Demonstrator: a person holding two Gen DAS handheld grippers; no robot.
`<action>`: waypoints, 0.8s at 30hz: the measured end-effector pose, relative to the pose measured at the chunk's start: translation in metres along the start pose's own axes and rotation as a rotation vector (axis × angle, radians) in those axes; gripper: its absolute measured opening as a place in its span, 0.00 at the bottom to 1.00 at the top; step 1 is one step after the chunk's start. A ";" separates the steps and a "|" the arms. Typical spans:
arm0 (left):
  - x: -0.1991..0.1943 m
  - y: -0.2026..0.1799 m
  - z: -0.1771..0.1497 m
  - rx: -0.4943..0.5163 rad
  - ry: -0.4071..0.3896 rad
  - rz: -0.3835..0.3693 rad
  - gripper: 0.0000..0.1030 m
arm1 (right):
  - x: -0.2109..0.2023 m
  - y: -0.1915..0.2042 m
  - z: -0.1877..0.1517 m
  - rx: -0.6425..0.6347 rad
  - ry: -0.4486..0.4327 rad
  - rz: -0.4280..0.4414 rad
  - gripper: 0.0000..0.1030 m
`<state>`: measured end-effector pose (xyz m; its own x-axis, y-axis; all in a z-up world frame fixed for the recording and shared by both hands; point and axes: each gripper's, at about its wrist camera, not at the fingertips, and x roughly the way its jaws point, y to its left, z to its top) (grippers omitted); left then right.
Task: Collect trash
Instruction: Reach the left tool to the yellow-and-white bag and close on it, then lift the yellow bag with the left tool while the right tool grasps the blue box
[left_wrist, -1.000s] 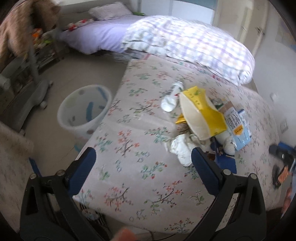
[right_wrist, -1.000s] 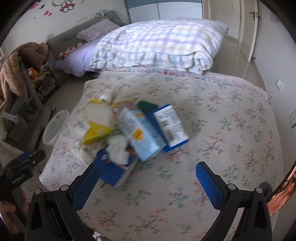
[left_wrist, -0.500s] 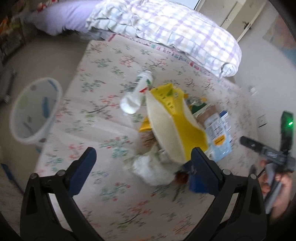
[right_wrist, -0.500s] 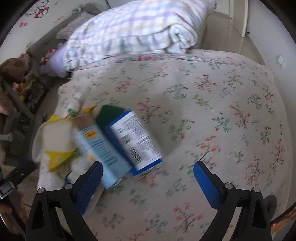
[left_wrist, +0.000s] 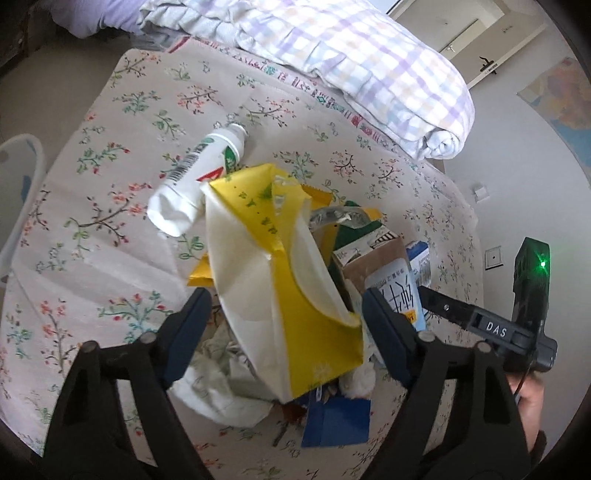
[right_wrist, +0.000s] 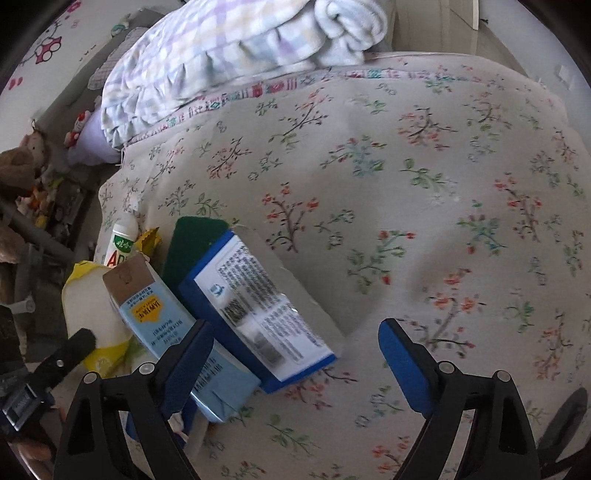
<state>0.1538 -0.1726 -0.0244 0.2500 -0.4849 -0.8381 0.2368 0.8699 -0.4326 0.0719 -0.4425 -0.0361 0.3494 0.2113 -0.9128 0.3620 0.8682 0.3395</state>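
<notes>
A pile of trash lies on the floral bedspread (left_wrist: 110, 229). In the left wrist view my open left gripper (left_wrist: 286, 321) straddles a yellow and white paper bag (left_wrist: 273, 280), fingers on either side, not closed on it. Beside it lie a white plastic bottle (left_wrist: 195, 181), crumpled tissue (left_wrist: 221, 391), a light blue carton (left_wrist: 399, 291) and a blue flat piece (left_wrist: 336, 417). In the right wrist view my open, empty right gripper (right_wrist: 295, 354) hovers over a blue and white box (right_wrist: 258, 310), with the light blue carton (right_wrist: 159, 321) at its left finger and a green pad (right_wrist: 192, 240) behind.
A folded plaid quilt (left_wrist: 351, 62) lies across the far side of the bed. A white waste bin (left_wrist: 18, 177) stands on the floor at the left edge of the left wrist view. Shelves with plush toys (right_wrist: 22, 173) stand left of the bed.
Both grippers have moved in close over the trash pile. The left one now brackets the yellow bag; the right one has dropped toward the blue box. Both stay open.
</notes>
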 end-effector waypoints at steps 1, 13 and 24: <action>0.002 0.001 0.000 -0.008 0.005 -0.003 0.77 | 0.002 0.002 0.001 -0.001 0.005 -0.001 0.89; 0.008 -0.002 -0.012 -0.005 0.023 -0.019 0.48 | 0.014 -0.001 0.001 0.049 0.028 0.068 0.78; -0.004 -0.007 -0.021 0.030 -0.030 -0.002 0.21 | -0.013 -0.013 -0.004 0.044 -0.017 0.077 0.34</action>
<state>0.1311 -0.1749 -0.0246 0.2772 -0.4893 -0.8269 0.2651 0.8662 -0.4236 0.0595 -0.4549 -0.0300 0.3927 0.2687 -0.8796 0.3709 0.8289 0.4188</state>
